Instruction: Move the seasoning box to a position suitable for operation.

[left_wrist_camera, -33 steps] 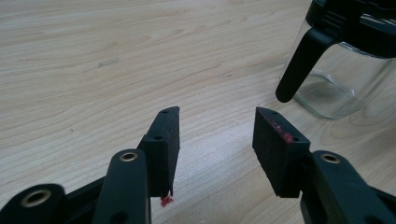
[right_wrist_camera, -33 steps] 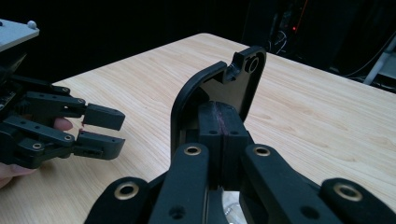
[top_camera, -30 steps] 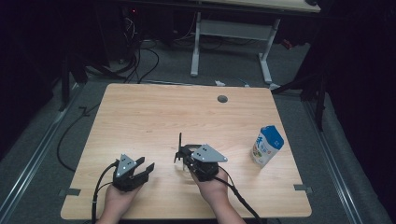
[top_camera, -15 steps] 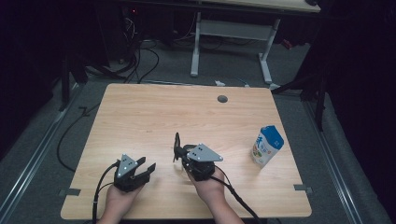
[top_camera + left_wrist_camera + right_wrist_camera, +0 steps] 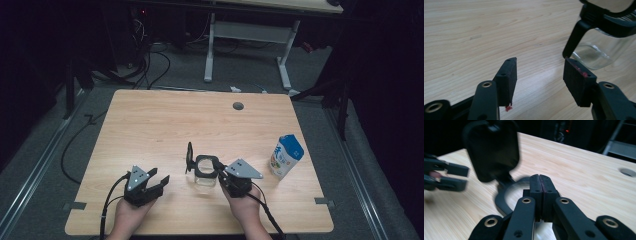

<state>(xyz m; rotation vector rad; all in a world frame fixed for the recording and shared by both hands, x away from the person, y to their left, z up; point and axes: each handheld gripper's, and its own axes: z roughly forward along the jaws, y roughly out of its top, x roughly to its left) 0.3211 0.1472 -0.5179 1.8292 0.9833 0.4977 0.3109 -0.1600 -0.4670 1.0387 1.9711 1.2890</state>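
Resting on the near left part of the wooden table (image 5: 150, 125), the left gripper (image 5: 156, 182) sits in the person's left hand (image 5: 129, 216) with its jaws spread wide and nothing between them; its cable trails off the near edge. From the left gripper view the two black pads (image 5: 507, 78) stand well apart over bare wood, with a clear glass jar (image 5: 599, 47) just beyond the right pad. Seen from the high view, that glass jar (image 5: 205, 175) stands upright near the table's middle, toward the near side, with a black rim and a black hinged lid (image 5: 189, 156) tipped up on its left. The right gripper (image 5: 218, 167), held in the right hand (image 5: 245, 207), reaches the jar's rim from the right. Its own view shows the jaws pressed together at the rim's near edge, the gripper (image 5: 540, 185) apparently clamped on the rim, though the pinch point itself is hidden. Farther right, well apart from the jar, a blue and white carton (image 5: 286, 156) stands near the right edge. A round grommet hole (image 5: 238, 106) lies at the far side
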